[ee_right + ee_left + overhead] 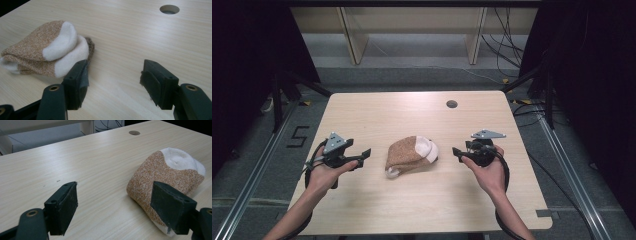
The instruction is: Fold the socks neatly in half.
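Observation:
A folded pair of brown-speckled socks (pixel 411 155) with white toes and heels lies in the middle of the wooden table (pixel 412 115). My left gripper (pixel 363 156) hovers just left of the bundle, open, with nothing between its jaws. The socks (pixel 167 173) show past its right jaw in the left gripper view, where that gripper (pixel 117 207) spans bare wood. My right gripper (pixel 456 153) hangs a short way right of the bundle, also open and empty. In the right gripper view the socks (pixel 47 47) lie beyond the left jaw of that gripper (pixel 115 81).
A round cable hole (pixel 452 104) sits near the table's far right edge, also seen as a hole (pixel 169 9) in the right gripper view. Wooden shelf legs (pixel 354 40) and loose cables (pixel 507 45) stand on the floor beyond the table. Dark curtains flank both sides.

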A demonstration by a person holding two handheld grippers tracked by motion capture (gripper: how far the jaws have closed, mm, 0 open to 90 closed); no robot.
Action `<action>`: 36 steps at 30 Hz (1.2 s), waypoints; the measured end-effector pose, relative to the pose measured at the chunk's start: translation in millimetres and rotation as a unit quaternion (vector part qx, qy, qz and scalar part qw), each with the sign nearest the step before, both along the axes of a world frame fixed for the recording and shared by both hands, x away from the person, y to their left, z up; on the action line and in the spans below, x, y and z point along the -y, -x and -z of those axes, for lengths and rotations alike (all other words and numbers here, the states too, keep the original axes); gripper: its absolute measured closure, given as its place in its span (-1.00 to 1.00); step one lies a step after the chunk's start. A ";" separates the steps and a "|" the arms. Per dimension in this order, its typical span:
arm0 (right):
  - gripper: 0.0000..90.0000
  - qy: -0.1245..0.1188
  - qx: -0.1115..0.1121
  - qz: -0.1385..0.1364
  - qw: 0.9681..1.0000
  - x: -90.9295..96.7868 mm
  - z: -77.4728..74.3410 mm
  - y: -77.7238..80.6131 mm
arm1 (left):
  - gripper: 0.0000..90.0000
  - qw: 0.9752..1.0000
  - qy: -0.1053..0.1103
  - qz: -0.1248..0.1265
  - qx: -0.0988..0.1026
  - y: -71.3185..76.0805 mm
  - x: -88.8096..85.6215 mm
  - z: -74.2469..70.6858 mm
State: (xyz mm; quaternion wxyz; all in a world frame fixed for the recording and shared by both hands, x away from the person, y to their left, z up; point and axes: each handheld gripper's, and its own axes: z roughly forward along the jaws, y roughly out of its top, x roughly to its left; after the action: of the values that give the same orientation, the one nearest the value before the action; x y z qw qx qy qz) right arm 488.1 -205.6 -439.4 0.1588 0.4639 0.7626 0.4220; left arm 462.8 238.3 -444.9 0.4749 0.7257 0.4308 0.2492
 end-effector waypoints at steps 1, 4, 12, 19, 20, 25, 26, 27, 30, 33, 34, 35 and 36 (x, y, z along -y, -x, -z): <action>-0.16 -0.003 0.007 0.001 1.000 2.1 1.9 1.3 | -0.53 1.000 -0.002 -0.003 -0.003 2.3 -1.5 1.1; -0.17 -0.004 0.009 0.003 1.000 8.0 5.4 7.4 | -0.53 1.000 -0.002 -0.004 -0.002 6.9 -6.9 6.8; -0.20 0.003 0.007 0.016 1.000 24.7 15.0 20.0 | -0.52 1.000 -0.003 -0.023 -0.017 20.6 -25.1 22.0; -0.21 -0.002 -0.002 0.029 1.000 38.9 30.5 32.3 | -0.51 0.999 -0.018 -0.033 -0.026 28.7 -41.1 38.4; -0.21 0.001 -0.004 0.034 0.999 40.6 33.1 34.5 | -0.51 0.999 -0.017 -0.035 -0.024 29.8 -42.9 41.4; -0.21 0.002 -0.001 0.053 0.999 47.4 44.5 43.0 | -0.50 0.999 -0.016 -0.043 -0.014 33.3 -46.8 48.9; -0.21 -0.012 -0.006 0.058 0.998 46.1 45.9 45.1 | -0.50 0.999 -0.014 -0.047 -0.012 34.1 -46.2 49.2; -0.21 -0.015 0.000 0.050 0.999 48.4 48.2 43.9 | -0.50 0.999 -0.008 -0.046 -0.010 34.3 -45.9 49.8; -0.21 -0.007 0.001 0.057 0.998 50.2 47.9 45.9 | -0.51 0.999 -0.006 -0.041 -0.005 34.7 -43.4 50.1; -0.21 -0.025 0.002 0.065 0.998 49.1 47.6 46.8 | -0.51 0.999 -0.007 -0.034 -0.001 34.8 -40.4 48.8; -0.22 -0.023 0.003 0.055 0.998 51.5 47.1 45.9 | -0.51 1.000 -0.005 -0.028 0.001 34.4 -39.0 49.6; -0.23 -0.027 0.012 0.056 0.998 51.6 48.1 45.3 | -0.51 1.000 -0.006 -0.027 0.002 34.6 -38.2 49.8; -0.23 -0.033 0.009 0.061 0.998 50.9 48.0 46.5 | -0.51 1.000 -0.009 -0.025 -0.002 35.4 -37.1 49.6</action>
State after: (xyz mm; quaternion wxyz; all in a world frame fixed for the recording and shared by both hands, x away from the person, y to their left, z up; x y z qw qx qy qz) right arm 441.6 -256.5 -487.4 0.1756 0.5108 0.7168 0.4409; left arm 427.3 275.4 -494.5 0.4609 0.7199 0.4471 0.2635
